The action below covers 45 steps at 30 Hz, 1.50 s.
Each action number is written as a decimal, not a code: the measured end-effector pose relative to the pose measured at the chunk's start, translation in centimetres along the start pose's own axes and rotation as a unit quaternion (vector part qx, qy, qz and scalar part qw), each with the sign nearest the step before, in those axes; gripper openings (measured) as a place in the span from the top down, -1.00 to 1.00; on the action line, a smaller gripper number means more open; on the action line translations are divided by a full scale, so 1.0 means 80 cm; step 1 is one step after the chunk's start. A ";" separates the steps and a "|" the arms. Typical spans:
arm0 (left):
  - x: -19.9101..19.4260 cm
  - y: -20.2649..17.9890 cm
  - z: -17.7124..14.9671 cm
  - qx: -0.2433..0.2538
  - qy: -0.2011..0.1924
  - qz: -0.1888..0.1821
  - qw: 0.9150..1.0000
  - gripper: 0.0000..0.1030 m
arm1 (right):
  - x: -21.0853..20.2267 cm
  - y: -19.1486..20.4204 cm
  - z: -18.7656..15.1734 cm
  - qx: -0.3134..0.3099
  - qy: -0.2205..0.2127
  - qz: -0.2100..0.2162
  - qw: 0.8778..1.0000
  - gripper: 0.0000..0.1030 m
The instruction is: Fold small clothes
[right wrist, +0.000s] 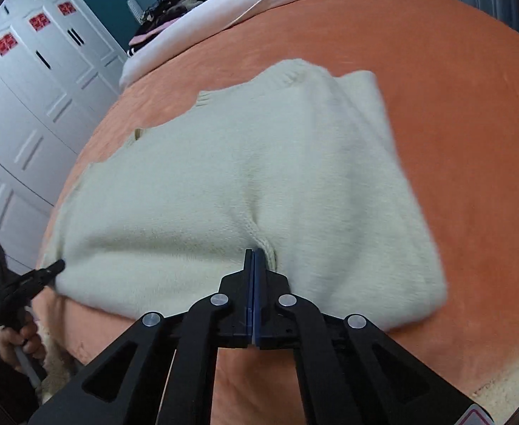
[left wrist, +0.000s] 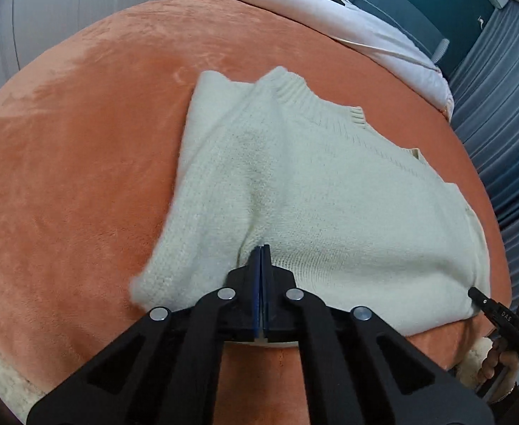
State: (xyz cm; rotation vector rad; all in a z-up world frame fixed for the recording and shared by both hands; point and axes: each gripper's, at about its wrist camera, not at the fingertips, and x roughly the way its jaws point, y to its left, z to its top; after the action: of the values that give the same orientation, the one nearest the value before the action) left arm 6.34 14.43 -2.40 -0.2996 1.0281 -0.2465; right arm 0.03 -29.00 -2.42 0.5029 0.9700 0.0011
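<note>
A small cream knitted sweater (left wrist: 294, 184) lies on the orange plush blanket (left wrist: 64, 177), its ribbed collar at the far side. My left gripper (left wrist: 262, 248) is shut on the sweater's near hem, towards its left side, and the knit puckers around the tips. In the right wrist view the same sweater (right wrist: 224, 184) fills the middle, and my right gripper (right wrist: 254, 252) is shut on the near hem, by a raised seam. Each view shows the other gripper at its edge, the right one (left wrist: 477, 295) and the left one (right wrist: 55, 267), at the hem's ends.
The orange blanket (right wrist: 454, 106) covers a bed, with a white duvet (left wrist: 365, 24) and dark clothes (right wrist: 167, 7) piled at the far end. White wardrobe doors (right wrist: 29, 88) stand on one side, blue curtains (left wrist: 500, 106) on the other. A cream fleece edge (right wrist: 507, 382) hangs at the near side.
</note>
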 end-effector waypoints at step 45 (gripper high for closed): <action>0.032 -0.112 0.016 0.008 -0.019 0.012 1.000 0.10 | 0.083 0.182 0.006 -0.119 -0.014 0.045 0.992 0.75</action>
State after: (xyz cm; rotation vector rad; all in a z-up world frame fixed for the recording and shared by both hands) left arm 8.22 5.34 -0.63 -0.2760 0.9911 -0.2261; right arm 7.48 -14.80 -1.48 0.3257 0.9045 0.1888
